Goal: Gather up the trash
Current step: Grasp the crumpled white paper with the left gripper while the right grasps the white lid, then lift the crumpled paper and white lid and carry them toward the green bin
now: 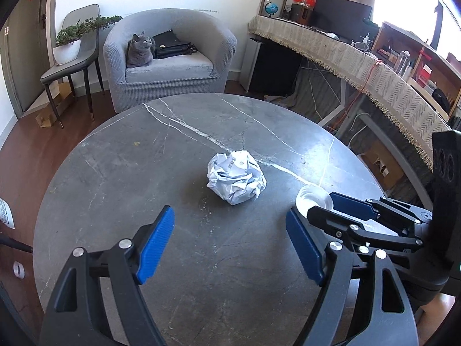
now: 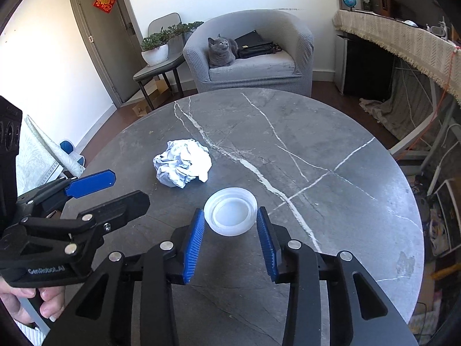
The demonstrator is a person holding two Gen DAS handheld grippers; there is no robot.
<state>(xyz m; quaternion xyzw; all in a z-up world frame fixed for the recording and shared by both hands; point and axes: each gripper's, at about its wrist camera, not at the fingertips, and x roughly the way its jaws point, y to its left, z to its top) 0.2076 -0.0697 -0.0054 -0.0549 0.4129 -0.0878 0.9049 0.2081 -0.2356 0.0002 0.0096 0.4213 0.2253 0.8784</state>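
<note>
Crumpled paper (image 1: 236, 176) sits near the middle of the round grey marble table (image 1: 115, 173), ahead of the left gripper (image 1: 230, 248), whose 2 blue-padded fingers are spread wide and hold nothing. Just right of the paper, a white plastic lid (image 2: 230, 214) lies on the tabletop between the right gripper's (image 2: 232, 245) fingers, which bracket it at half width; contact is unclear. A grey cat (image 2: 220, 52) rests on the armchair (image 2: 299, 57) beyond.

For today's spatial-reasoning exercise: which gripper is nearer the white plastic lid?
Right. The right gripper has its open jaws on either side of the white plastic lid; the left gripper hangs open farther left, facing the crumpled paper.
</note>
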